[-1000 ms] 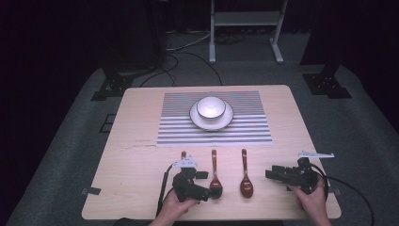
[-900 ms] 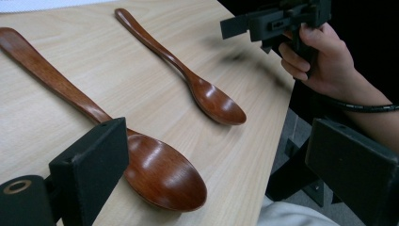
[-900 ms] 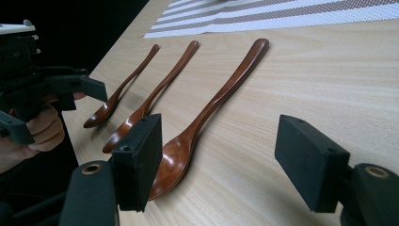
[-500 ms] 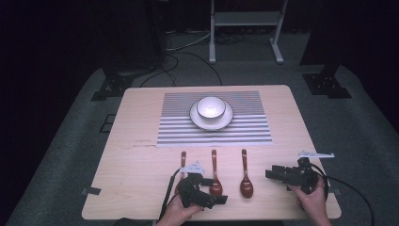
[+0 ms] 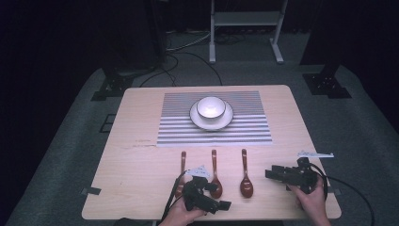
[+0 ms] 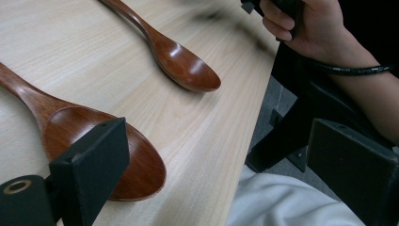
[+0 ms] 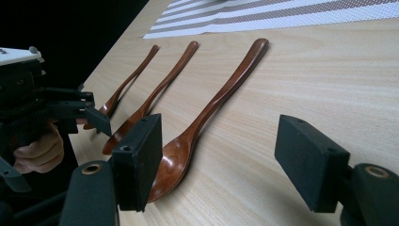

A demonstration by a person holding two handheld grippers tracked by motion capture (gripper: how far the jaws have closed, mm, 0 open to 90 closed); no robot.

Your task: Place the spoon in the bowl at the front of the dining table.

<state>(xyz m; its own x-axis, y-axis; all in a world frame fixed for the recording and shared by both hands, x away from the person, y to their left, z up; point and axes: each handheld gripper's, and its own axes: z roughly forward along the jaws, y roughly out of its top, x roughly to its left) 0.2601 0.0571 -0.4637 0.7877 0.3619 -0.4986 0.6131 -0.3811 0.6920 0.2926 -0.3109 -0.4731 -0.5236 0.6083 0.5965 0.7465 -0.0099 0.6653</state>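
High view: three wooden spoons (image 5: 214,167) lie in the lower middle of the table (image 5: 141,122). Left gripper (image 5: 221,205) and right gripper (image 5: 269,174) gape empty beside them. Closing on a rounded spoon bowl could squirt it off the near edge.

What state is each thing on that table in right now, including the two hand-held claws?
Left gripper: open, beside the middle spoon's bowl.
Right gripper: open, holding nothing.
Left spoon: flat on table.
Middle spoon: flat, untouched.
Right spoon: flat, untouched.
Bowl: upright on its plate.
Striped mat: flat.
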